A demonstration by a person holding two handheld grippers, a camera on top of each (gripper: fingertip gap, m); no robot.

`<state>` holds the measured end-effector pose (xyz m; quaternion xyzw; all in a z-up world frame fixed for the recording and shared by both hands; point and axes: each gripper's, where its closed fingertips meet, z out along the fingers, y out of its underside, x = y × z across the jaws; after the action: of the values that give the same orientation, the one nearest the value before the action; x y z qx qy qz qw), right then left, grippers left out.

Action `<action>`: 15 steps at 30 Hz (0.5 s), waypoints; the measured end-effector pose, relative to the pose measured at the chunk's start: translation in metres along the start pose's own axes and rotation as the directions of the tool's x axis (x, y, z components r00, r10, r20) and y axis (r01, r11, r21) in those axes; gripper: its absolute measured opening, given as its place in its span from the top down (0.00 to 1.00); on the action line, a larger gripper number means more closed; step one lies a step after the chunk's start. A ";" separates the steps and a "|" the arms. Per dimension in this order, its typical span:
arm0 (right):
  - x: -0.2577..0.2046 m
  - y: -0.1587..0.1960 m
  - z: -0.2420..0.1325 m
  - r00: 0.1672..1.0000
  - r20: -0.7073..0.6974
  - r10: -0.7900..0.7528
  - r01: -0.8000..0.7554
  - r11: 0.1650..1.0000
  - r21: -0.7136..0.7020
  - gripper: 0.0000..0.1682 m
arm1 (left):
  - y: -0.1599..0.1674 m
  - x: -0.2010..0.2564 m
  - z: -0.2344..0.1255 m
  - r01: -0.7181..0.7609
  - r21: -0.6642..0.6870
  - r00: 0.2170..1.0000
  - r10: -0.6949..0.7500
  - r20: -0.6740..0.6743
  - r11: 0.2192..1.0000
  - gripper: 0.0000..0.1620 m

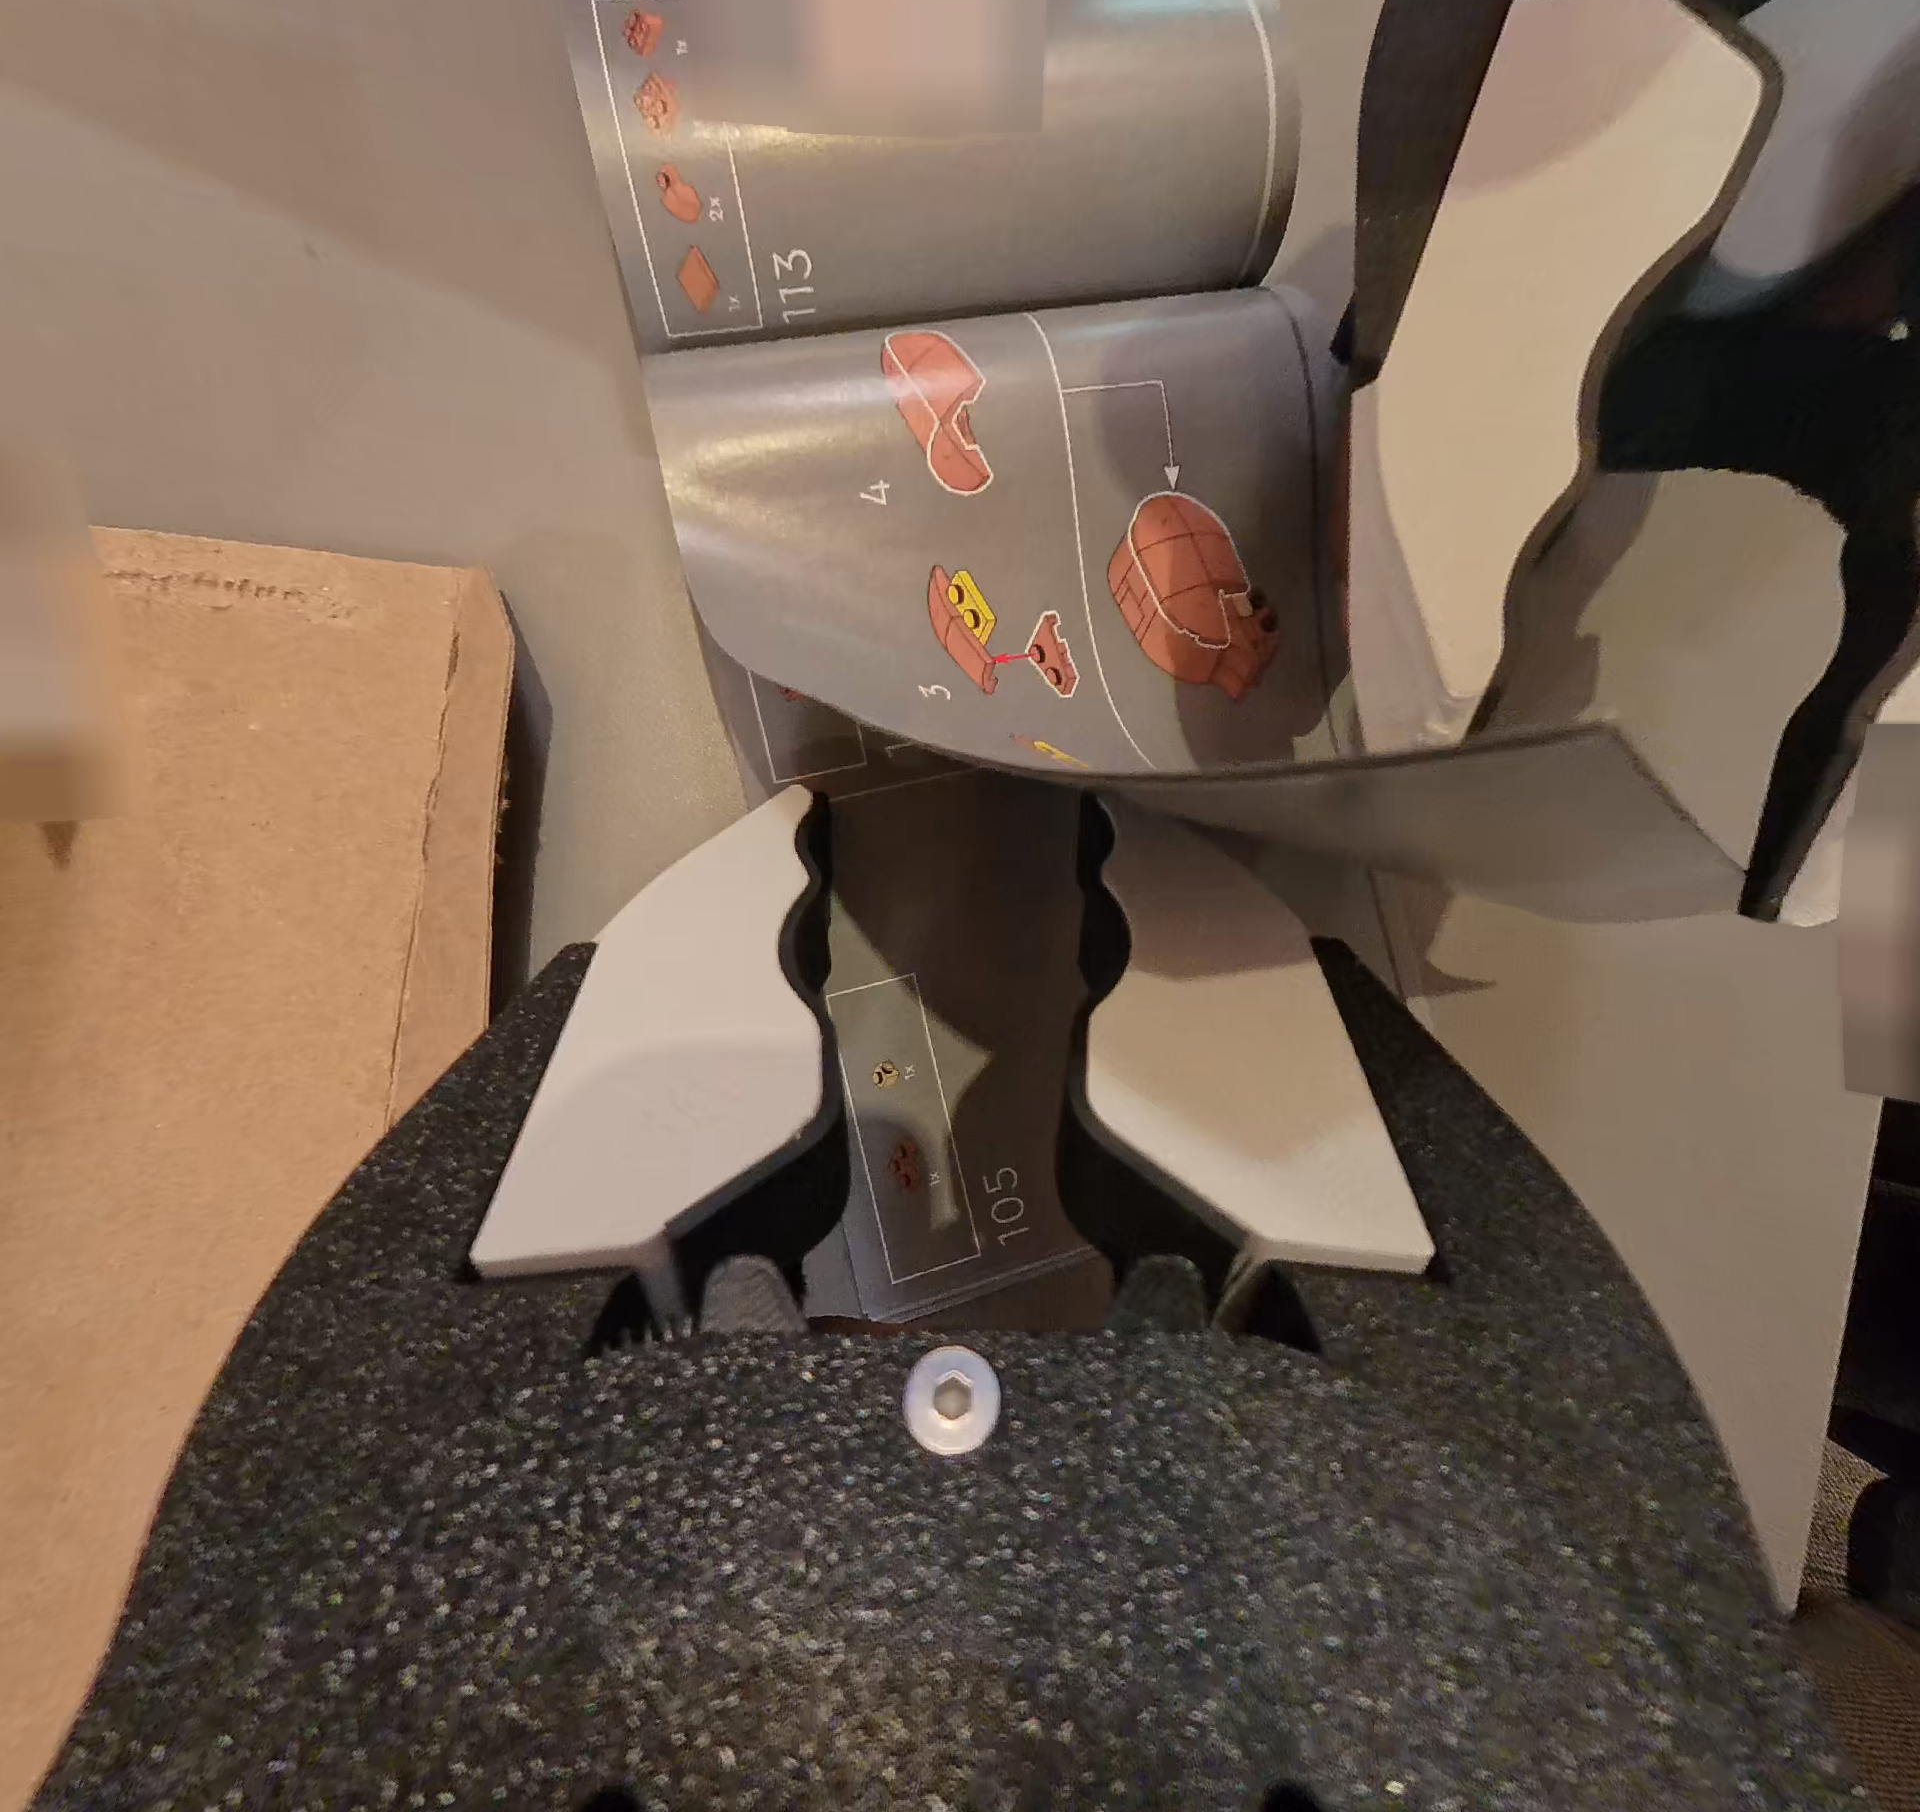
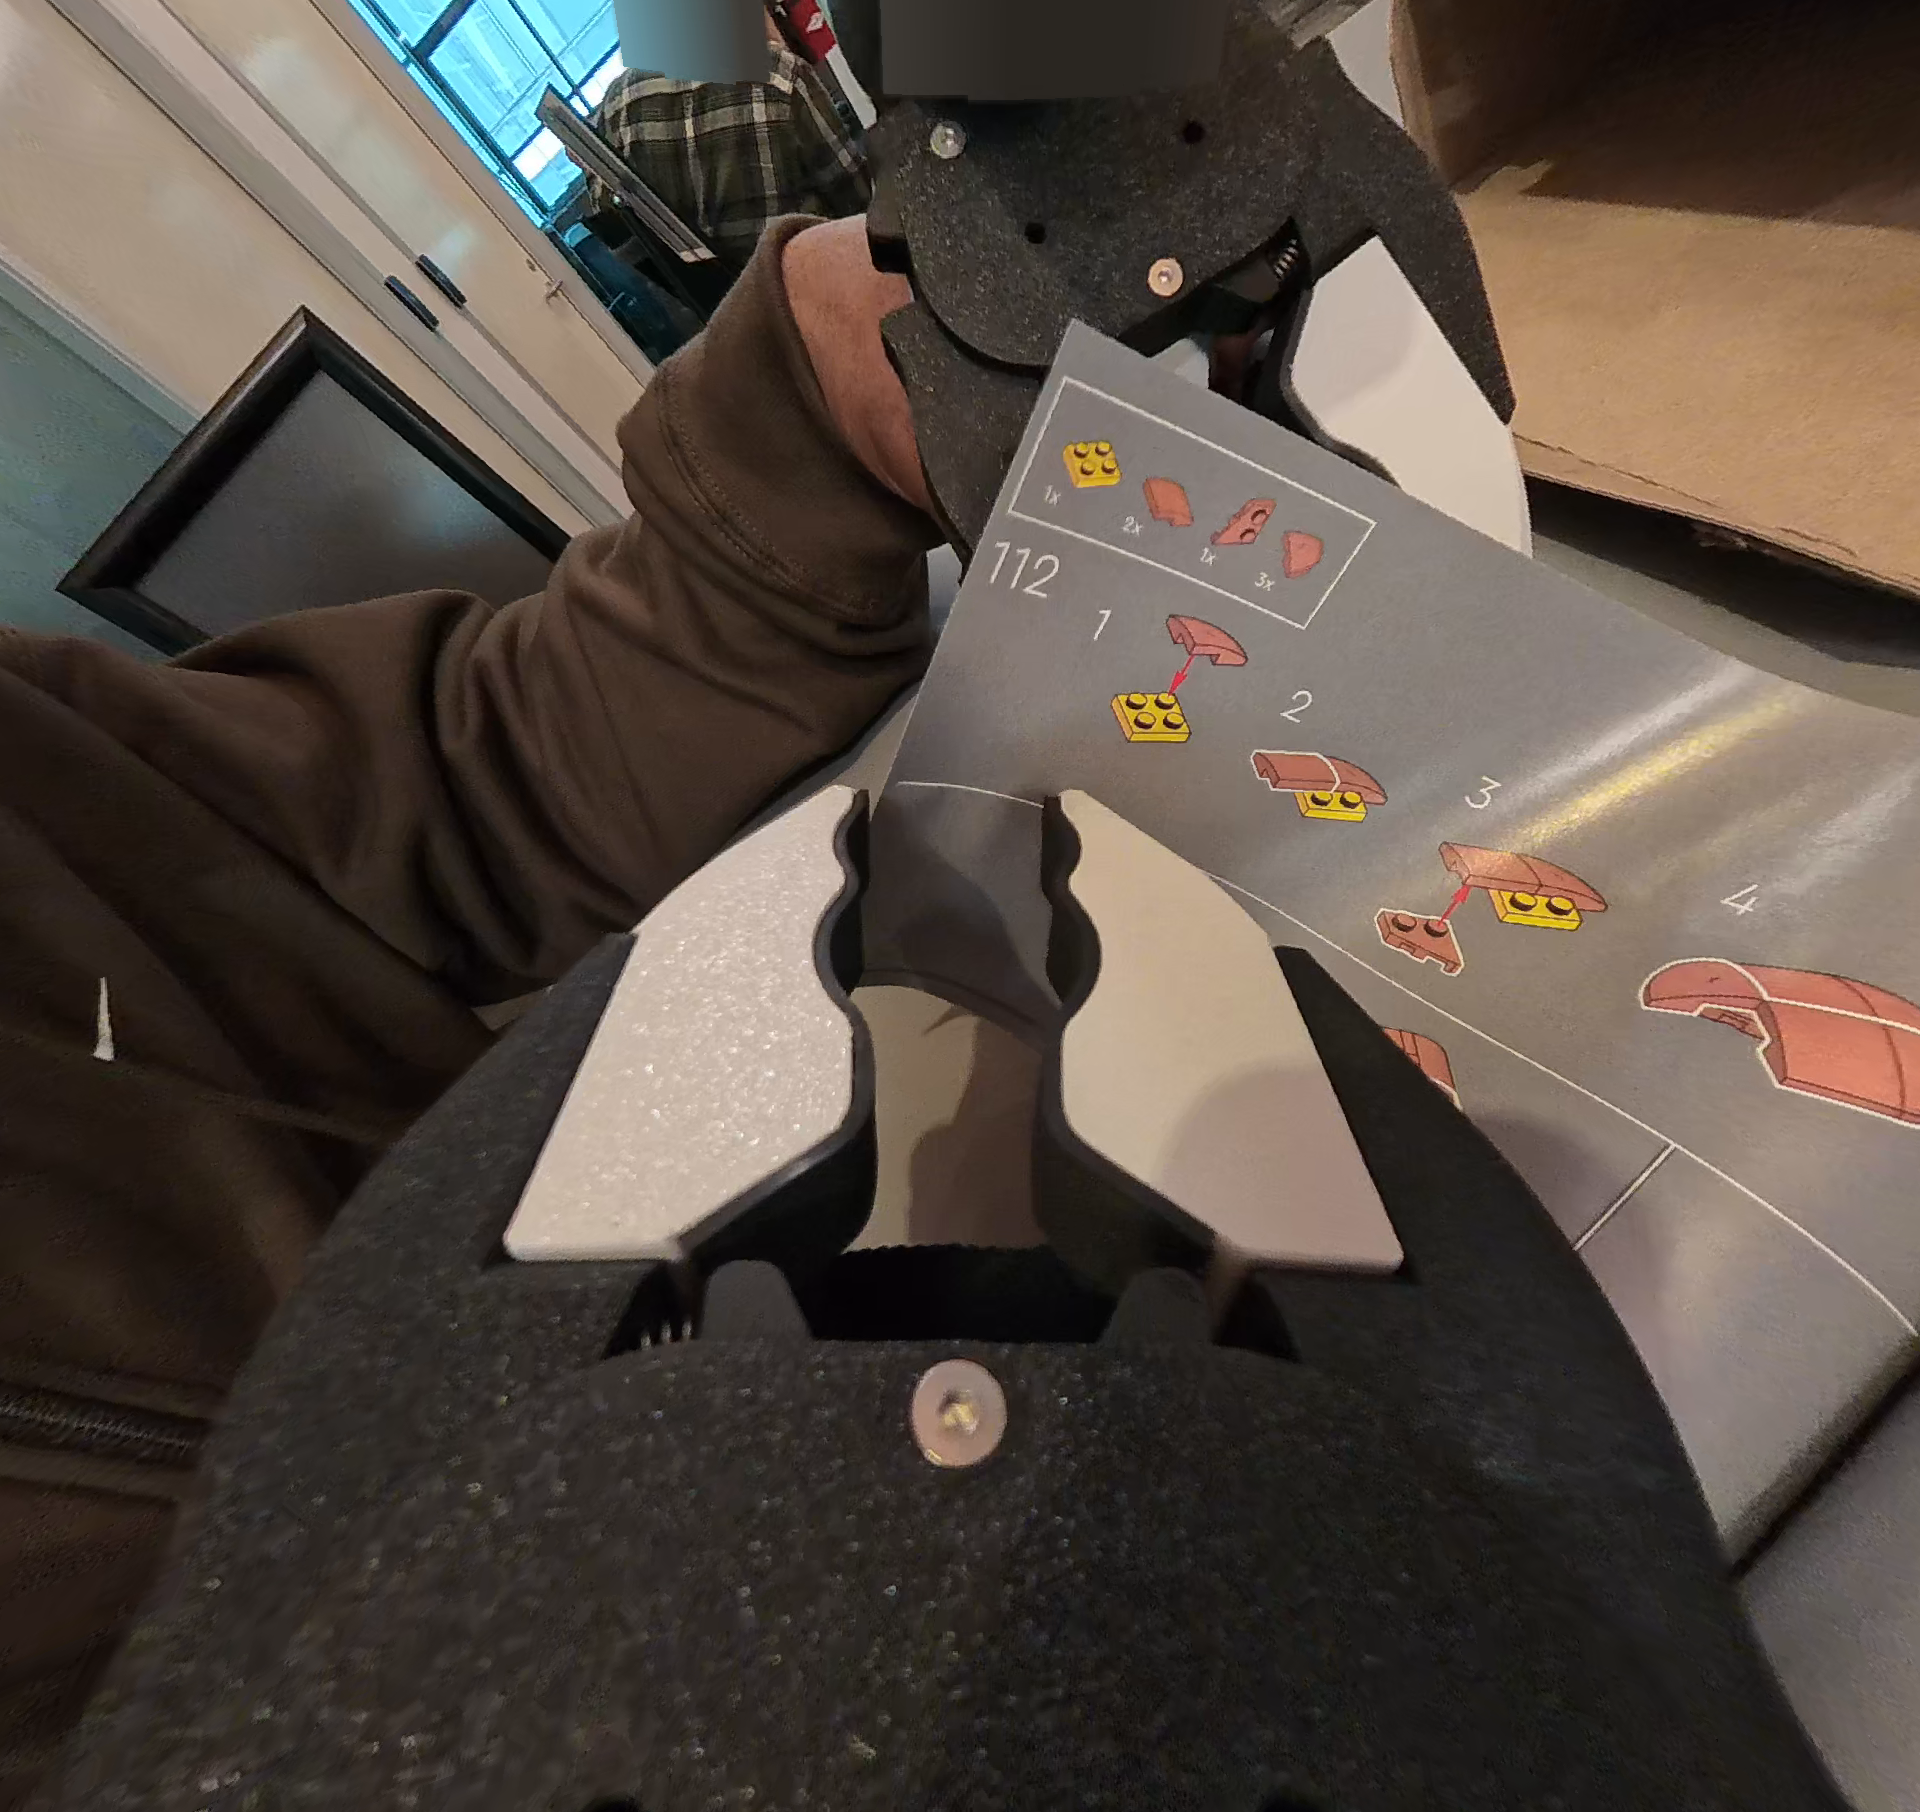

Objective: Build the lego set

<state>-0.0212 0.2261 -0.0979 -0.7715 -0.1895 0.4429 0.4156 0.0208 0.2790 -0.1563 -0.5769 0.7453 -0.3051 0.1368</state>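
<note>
**A:** What was under the left camera?

**B:** I had a grey table [image 1: 312, 204], with a brown paper bag [image 1: 208, 931] lying flat on the left. The booklet [image 1: 904, 1139] lay open on the table right below my left gripper [image 1: 951, 817]. Its fingers stood apart and held nothing; I could see a printed page through the gap. Just past the tips, one page [image 1: 935, 536] curled up off the booklet and arched away to the right.

**A:** And the right camera?

**B:** There I saw the room: a window [image 2: 468, 27] far back, a person in a plaid shirt [image 2: 727, 141] seated near it, and a cardboard box [image 2: 1714, 308] on the table at upper right. A brown sleeve [image 2: 623, 671] crossed the left side, and its hand [image 2: 852, 360] held the left gripper at the far corner of the raised page. The fingers of my right gripper [image 2: 956, 806] were parted too. The near edge of that page ran down between their tips, with a clear gap on both sides, so nothing was pinched. I saw no loose bricks in either view, only the booklet.
</note>
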 end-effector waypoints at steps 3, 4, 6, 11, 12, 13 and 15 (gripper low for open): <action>0.001 -0.001 0.001 1.000 -0.011 -0.013 0.013 1.000 0.000 0.81 | 0.000 0.000 0.000 -0.001 0.000 1.000 0.001 0.001 1.000 0.72; 0.000 -0.001 0.001 1.000 -0.014 -0.020 0.020 1.000 -0.001 0.80 | 0.000 0.000 0.000 -0.001 -0.001 1.000 0.001 0.000 1.000 0.72; 0.000 0.000 0.002 0.999 -0.019 -0.031 0.031 0.999 -0.006 0.79 | 0.000 0.000 0.000 0.000 -0.001 1.000 0.000 0.001 1.000 0.72; 0.001 0.001 0.003 0.998 -0.032 -0.050 0.050 0.999 -0.017 0.77 | 0.000 -0.001 0.001 0.002 -0.003 1.000 -0.002 0.003 1.000 0.72; 0.001 0.002 0.003 0.998 -0.033 -0.053 0.052 0.998 -0.018 0.77 | 0.000 -0.001 0.000 0.002 -0.003 1.000 -0.002 0.003 1.000 0.72; 0.001 0.002 0.003 0.998 -0.034 -0.055 0.054 0.998 -0.020 0.77 | 0.001 -0.001 0.001 0.002 -0.004 1.000 -0.002 0.003 1.000 0.72; 0.001 0.002 0.003 0.998 -0.035 -0.059 0.058 0.998 -0.021 0.76 | 0.001 -0.001 0.000 0.003 -0.004 1.000 -0.003 0.004 1.000 0.72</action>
<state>-0.0234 0.2269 -0.1006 -0.7776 -0.2090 0.4147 0.4239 0.0210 0.2802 -0.1572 -0.5789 0.7446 -0.3028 0.1368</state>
